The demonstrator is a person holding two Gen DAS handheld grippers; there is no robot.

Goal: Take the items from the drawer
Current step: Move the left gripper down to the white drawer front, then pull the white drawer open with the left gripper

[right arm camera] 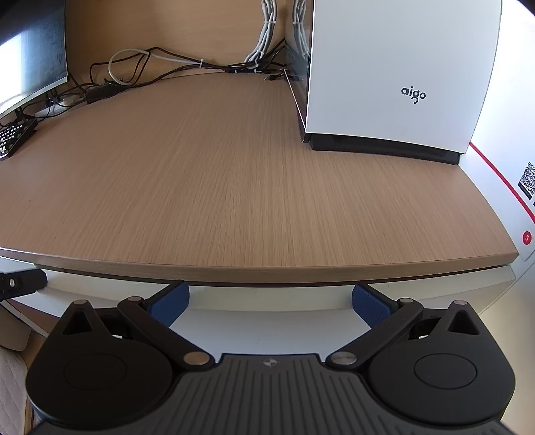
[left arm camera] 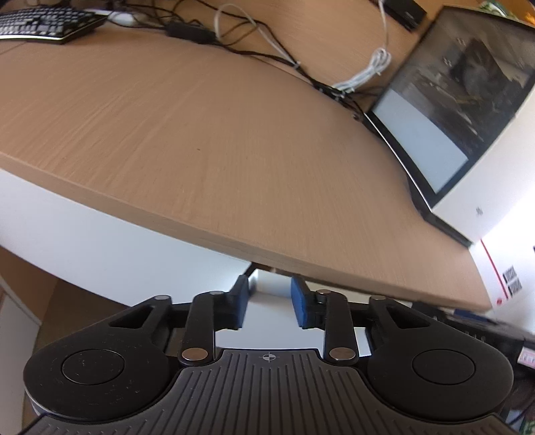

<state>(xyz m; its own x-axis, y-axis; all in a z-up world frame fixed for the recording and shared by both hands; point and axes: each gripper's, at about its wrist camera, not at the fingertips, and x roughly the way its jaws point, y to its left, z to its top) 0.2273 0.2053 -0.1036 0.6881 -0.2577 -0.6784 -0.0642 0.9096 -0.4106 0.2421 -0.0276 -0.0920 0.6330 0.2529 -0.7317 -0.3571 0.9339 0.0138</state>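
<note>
both grippers sit right at the desk's front edge. left gripper [left arm camera: 269, 302] has its blue pads partway apart with nothing between them, just the white drawer front [left arm camera: 267, 284] showing through the gap under the desktop. right gripper [right arm camera: 270, 302] is spread wide, also empty, hovering in front of the drawer [right arm camera: 267, 301], which looks closed, so i can't see any items in it.

counts: two grippers, one keyboard [left arm camera: 43, 21], one curved monitor [left arm camera: 461, 100], one white pc case [right arm camera: 398, 73] with "aigo" on it, two bundles of white cable [right arm camera: 264, 36] behind it, plus a tangle of black cords [left arm camera: 254, 50].

desk [right arm camera: 217, 184] is light wood grain, mostly bare in the middle. wood panel at the back, white wall with a red stripe [right arm camera: 495, 174] and a qr label on the right.
</note>
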